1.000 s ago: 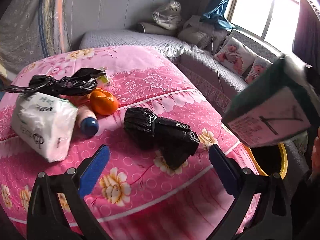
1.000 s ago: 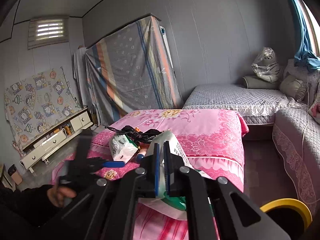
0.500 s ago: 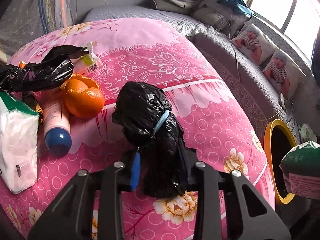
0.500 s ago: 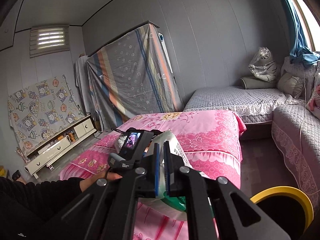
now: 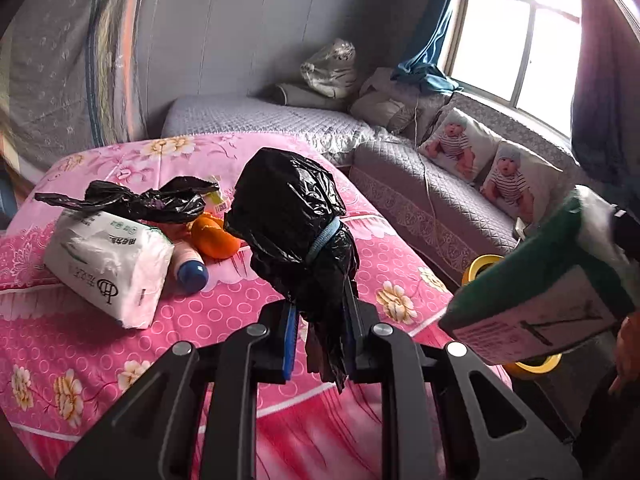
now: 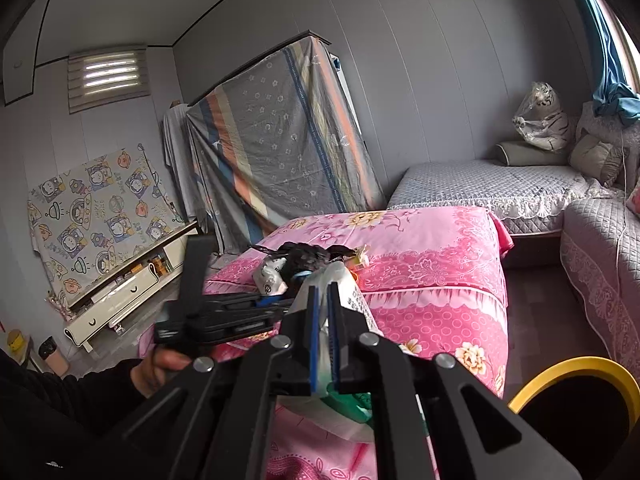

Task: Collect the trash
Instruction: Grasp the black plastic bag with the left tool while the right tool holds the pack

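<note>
Left hand-held gripper (image 5: pixel 318 340) clenched on the tail of a crinkled black plastic bundle (image 5: pixel 292 232) cinched with a blue band, lifted clear of the pink floral bedspread (image 5: pixel 200 320). At nine o'clock, lying on the bedspread: soft white tissue pack (image 5: pixel 104 268), round orange (image 5: pixel 214 238), limp black bag (image 5: pixel 132 202). Right hand-held gripper (image 6: pixel 323 336) clamped tight on a glossy green-and-white wrapper (image 6: pixel 344 292), with the yellow-rimmed bin (image 6: pixel 580 396) at four o'clock.

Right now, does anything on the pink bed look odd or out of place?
Nothing is spilled or broken. A loose black plastic bag lies draped over the tissue pack, bottle and orange. The tied black bag hangs in the left tool, off the bedspread.
</note>
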A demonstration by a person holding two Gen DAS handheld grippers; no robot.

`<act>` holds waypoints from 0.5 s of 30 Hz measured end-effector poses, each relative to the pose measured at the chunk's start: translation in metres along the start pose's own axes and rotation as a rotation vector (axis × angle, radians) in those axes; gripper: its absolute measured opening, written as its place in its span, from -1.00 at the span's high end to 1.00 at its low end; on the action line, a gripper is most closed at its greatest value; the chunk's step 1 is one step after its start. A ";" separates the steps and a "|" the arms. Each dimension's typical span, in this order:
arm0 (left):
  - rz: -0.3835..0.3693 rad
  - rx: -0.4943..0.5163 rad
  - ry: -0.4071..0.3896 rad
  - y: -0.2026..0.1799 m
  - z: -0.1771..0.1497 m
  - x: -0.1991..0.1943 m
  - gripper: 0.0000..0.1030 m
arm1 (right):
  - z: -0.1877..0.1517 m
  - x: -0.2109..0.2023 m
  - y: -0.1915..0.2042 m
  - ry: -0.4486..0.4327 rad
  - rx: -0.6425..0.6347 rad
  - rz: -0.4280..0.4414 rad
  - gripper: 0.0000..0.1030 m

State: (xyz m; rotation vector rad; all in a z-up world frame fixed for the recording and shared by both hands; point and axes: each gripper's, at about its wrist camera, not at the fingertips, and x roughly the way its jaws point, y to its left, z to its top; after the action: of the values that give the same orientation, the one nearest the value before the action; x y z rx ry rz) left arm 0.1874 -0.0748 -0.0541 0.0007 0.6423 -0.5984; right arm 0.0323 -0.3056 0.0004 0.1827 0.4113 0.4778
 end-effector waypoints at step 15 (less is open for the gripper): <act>-0.092 0.072 -0.048 -0.040 -0.012 -0.048 0.67 | -0.004 -0.019 -0.015 -0.020 0.052 -0.092 0.92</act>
State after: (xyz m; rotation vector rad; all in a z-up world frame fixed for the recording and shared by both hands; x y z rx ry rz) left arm 0.1293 -0.0805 -0.0292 0.0239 0.5758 -0.7077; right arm 0.0218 -0.3274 -0.0005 0.2175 0.4107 0.3745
